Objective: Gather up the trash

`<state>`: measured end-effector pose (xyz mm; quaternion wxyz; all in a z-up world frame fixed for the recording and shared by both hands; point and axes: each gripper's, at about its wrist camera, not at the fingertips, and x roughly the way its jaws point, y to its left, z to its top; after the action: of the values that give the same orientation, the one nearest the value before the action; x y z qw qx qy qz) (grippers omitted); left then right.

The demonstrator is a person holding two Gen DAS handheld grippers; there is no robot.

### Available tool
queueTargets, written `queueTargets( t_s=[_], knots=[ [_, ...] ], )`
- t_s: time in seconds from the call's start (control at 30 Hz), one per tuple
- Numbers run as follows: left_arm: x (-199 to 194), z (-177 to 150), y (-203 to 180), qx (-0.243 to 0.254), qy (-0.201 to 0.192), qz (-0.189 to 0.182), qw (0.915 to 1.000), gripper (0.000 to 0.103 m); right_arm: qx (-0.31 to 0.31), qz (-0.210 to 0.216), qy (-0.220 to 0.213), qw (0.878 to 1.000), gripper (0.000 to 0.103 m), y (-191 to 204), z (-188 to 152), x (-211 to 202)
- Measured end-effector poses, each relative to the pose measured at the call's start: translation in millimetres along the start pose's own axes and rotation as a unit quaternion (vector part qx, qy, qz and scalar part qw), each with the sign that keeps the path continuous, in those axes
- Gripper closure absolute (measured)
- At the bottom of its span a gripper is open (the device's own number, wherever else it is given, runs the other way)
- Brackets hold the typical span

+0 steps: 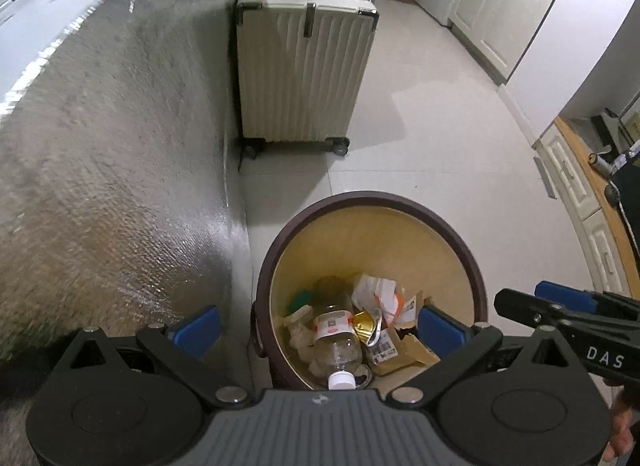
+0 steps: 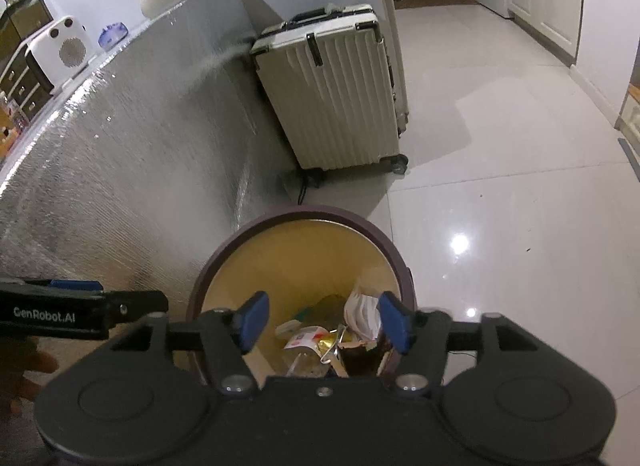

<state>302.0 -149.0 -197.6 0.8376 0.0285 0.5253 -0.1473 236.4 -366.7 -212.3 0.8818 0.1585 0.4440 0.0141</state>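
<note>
1. We are holding both grippers, left (image 1: 318, 324) and right (image 2: 320, 322), over the bin (image 1: 476, 266), jaws open and empty.
2. Trash (image 1: 340, 334) is lying inside the bin; collecting looks nearly finished.

Bin (image 2: 394, 256) base hidden — trash (image 2: 362, 312) (lower pieces) half buried.
</note>
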Motion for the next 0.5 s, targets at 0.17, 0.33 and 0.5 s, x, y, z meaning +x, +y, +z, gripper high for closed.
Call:
queueTargets(
  t_s=[0.17, 0.33, 0.5],
  knots=[
    [-22.7, -9.5, -1.8, 0.002, -0.023, -0.007, 0.9997, 0.000, -0.004, -0.009, -0.019, 1.000, 0.027, 3.0, -6.3, -24.0],
    [-44.6, -17.9, -3.3, -0.005, -0.041, -0.024, 0.9988, 0.000, -0.005, -0.023, -0.048, 0.999, 0.017, 6.9, -10.6, -51.5],
    [-73.7, -25.0, -8.2, 0.006, -0.071, -0.029, 0.9971, 0.000, 0.002, -0.025, -0.078, 0.997, 0.006, 9.6, -12.8, -81.6]
  ],
)
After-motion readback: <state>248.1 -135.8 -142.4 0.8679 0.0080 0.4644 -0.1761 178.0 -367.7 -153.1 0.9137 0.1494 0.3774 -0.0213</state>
